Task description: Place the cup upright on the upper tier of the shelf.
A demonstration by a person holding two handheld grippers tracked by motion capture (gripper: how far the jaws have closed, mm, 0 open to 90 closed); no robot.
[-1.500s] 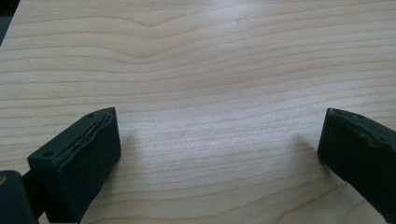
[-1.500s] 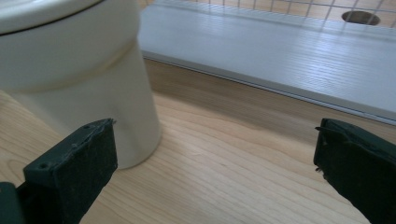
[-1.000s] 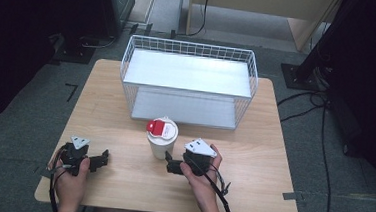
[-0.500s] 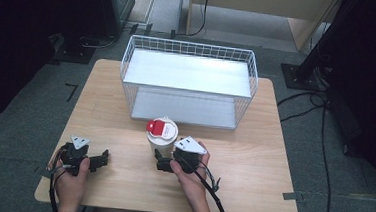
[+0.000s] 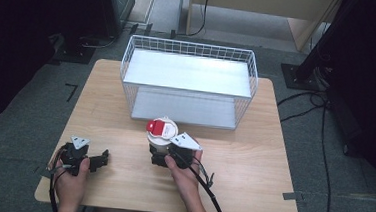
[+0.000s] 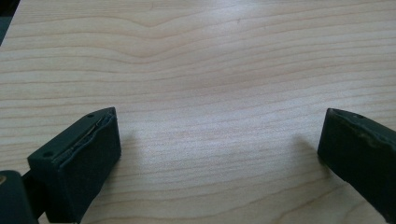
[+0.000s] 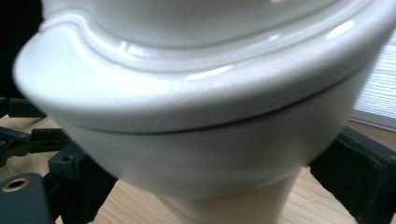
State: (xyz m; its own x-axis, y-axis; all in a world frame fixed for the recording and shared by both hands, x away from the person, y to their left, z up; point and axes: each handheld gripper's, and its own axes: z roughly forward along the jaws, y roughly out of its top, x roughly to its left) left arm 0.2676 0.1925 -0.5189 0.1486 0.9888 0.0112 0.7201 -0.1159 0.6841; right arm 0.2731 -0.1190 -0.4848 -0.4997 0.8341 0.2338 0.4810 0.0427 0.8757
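A white lidded cup with a red label on its lid stands upright near the middle front of the wooden table. My right gripper is at the cup's near side, one jaw on each side of its lower body. In the right gripper view the cup looms very close, and my right gripper is spread wide with a small gap to the cup wall on both sides. My left gripper rests at the front left of the table. It is open over bare wood, with nothing between its jaws.
A white wire basket with a pale floor stands at the back of the table, just behind the cup. Black stands and cables lie on the grey floor to the right and left of the table.
My right gripper has moved left and forward to the cup, so its jaws now straddle it. The cup and my left gripper have stayed put.
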